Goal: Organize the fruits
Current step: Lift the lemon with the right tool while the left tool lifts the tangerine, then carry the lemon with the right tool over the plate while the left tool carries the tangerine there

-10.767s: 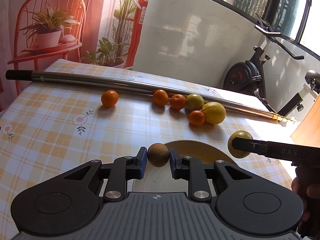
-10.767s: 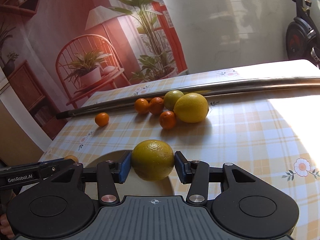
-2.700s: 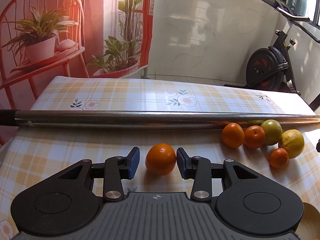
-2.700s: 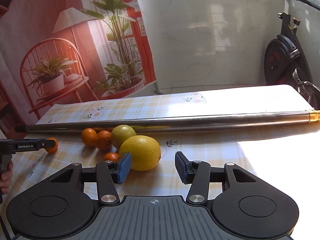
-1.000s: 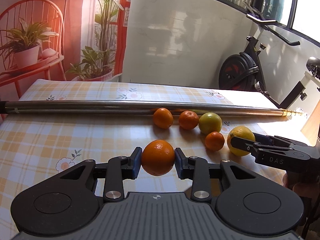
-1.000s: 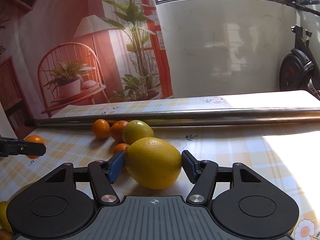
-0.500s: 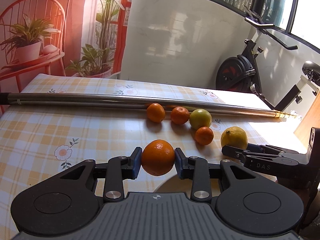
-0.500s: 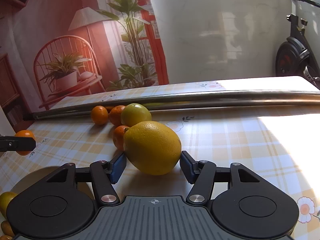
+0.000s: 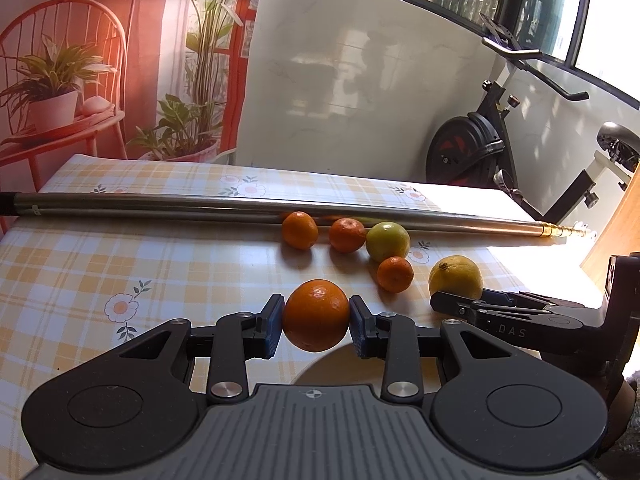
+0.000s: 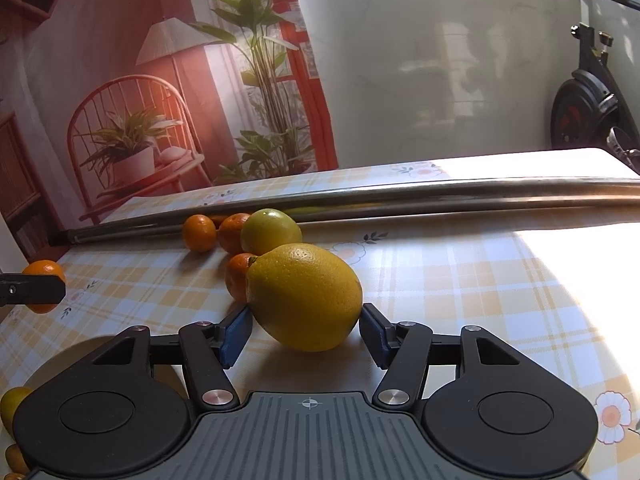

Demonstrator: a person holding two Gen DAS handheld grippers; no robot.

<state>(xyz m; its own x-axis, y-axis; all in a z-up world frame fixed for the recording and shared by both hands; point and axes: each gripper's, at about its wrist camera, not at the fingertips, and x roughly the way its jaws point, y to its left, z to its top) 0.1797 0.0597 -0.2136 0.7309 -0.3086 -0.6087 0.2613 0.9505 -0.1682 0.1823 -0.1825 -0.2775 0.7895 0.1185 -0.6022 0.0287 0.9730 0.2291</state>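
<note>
My left gripper (image 9: 316,307) is shut on an orange (image 9: 315,322), held just above the far rim of a tan plate (image 9: 320,370). In the right wrist view its finger and the orange (image 10: 45,274) show at the far left. My right gripper (image 10: 306,314) is shut on a big yellow lemon (image 10: 304,292), both blue pads touching its sides near their tips. The lemon (image 9: 456,276) still rests on the checked tablecloth. Behind it lie a small mandarin (image 9: 395,275), a green-yellow citrus (image 9: 388,241) and two more mandarins (image 9: 347,235).
A long metal pole (image 9: 240,206) lies across the table behind the fruit. The plate (image 10: 60,364) holds a yellow fruit (image 10: 11,400) at its left edge. An exercise bike (image 9: 480,148) stands past the table's far right. The table's right edge is sunlit.
My left gripper has carried the orange back over the plate's rim. My right gripper's pads have narrowed onto the lemon, which now sits nearer their tips.
</note>
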